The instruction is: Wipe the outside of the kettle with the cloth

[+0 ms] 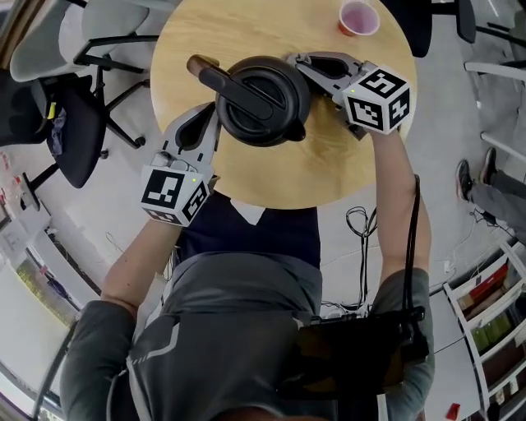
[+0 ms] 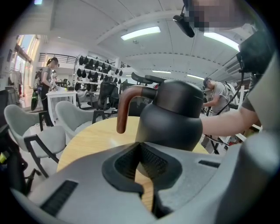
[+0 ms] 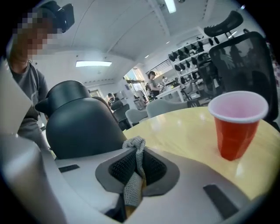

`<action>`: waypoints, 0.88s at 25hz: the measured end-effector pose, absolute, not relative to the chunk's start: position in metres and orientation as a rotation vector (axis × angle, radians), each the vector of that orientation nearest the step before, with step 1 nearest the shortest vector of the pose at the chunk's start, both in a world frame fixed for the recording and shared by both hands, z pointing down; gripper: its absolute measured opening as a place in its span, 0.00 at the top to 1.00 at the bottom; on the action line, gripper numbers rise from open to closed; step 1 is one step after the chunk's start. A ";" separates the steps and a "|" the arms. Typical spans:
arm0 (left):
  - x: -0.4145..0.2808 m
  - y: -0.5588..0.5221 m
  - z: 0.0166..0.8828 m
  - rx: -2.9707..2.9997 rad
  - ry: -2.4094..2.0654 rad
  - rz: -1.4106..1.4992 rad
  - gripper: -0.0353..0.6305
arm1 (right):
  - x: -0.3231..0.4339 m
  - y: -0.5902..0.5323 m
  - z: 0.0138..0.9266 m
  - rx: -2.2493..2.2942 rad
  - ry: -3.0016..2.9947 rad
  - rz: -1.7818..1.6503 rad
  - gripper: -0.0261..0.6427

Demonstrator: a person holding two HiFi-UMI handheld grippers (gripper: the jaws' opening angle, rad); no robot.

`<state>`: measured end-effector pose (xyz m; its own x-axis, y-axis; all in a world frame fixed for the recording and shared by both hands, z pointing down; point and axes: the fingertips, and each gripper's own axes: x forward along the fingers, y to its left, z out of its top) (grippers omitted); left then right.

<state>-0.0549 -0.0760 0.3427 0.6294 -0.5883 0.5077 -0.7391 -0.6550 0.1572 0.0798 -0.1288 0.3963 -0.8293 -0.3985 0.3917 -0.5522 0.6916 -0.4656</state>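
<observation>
Our left tongs (image 1: 205, 123) come in from the near left of the round wooden table (image 1: 329, 168), marker cube toward us, and their own view shows the left tongs (image 2: 141, 162) pressed together with nothing between the pads, only a thin slit through which the tabletop shows. Their tips point at the lower left flank of the kettle (image 1: 263, 99), just beside it; we cannot tell whether they touch. That black kettle stands upright near the middle of the table, its brown spout (image 1: 201, 66) reaching out to the far left and its dark handle (image 1: 246, 90) crossing over the lid. From the left tongs' view the kettle (image 2: 175, 118) fills the space straight ahead, the spout (image 2: 122, 109) curving up on its left. On the kettle's right side our right tongs (image 1: 300, 62) lie close against it. Their own view shows the right tongs (image 3: 135, 162) pinching a grey knitted cloth (image 3: 133, 175), a bunch of it poking above the jaws right by the kettle (image 3: 81, 127); whether the cloth meets the wall we cannot tell. Farther right, well apart from the kettle, a red cup (image 1: 359, 18) stands upright near the table's far edge, seen pale inside from the right tongs' view (image 3: 236, 124).
</observation>
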 end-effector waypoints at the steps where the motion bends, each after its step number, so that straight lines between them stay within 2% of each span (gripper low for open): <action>1: -0.055 -0.076 0.342 2.498 -1.072 0.590 0.94 | 0.077 -0.131 0.397 0.696 -2.646 0.848 0.89; 22: -0.079 -0.071 0.336 2.388 -1.282 0.482 0.94 | 0.003 -0.159 0.409 0.021 -2.420 0.873 0.89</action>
<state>-0.0792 -0.0714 0.3355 0.5232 -0.7117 0.4688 -0.8443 -0.5076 0.1718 0.0027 -0.1591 0.4092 -0.8425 0.1689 0.5116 -0.1967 0.7876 -0.5839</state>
